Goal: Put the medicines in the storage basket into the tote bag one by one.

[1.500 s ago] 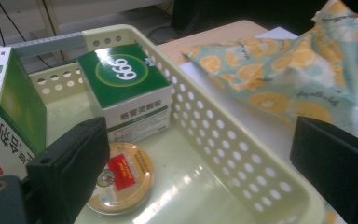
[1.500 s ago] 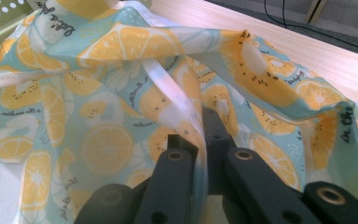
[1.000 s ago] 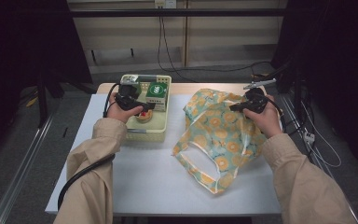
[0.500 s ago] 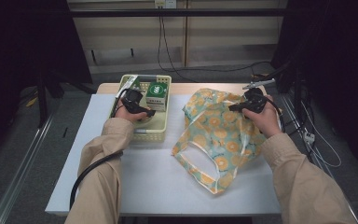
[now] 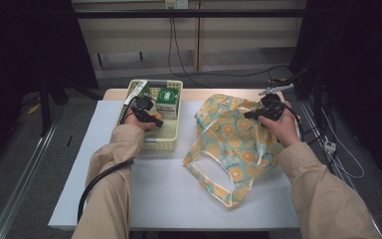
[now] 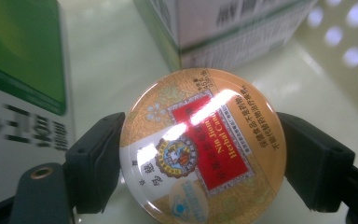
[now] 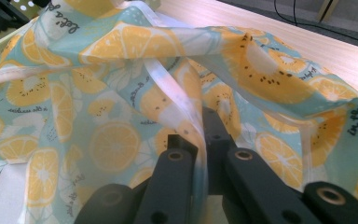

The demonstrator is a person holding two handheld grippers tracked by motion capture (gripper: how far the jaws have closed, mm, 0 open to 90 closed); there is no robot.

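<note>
1. Two hands are at work in the high view. My left gripper (image 5: pixel 146 117) is down inside the yellow basket (image 5: pixel 166 142) at the back left of the white surface (image 5: pixel 169 194), next to a green-and-white box (image 5: pixel 167 101). My right gripper (image 5: pixel 263 110) sits on the top edge of the lemon-print bag (image 5: pixel 234 144), which lies slumped beside the basket. I judge the right hand is holding the bag's edge so its mouth can be lifted open while the left fetches something to go in.

2. One round tin (image 6: pixel 203 147) with a red and gold label lies flat on the basket floor in the left gripper view, squarely between my fingers (image 6: pixel 95 163). They have just been closing, and now one sits against each side of the rim. It looks like contact, so I take it as a grip across the widest part. Boxes stand close behind and to one side, which is probably why I came straight down on it.

3. One thin fold of the bag (image 7: pixel 121 116), along with its white strap (image 7: pixel 172 91), is clamped between my fully closed fingers (image 7: pixel 214 130) in the right gripper view. The cloth rises from the pinch and drapes away over the surface.
</note>
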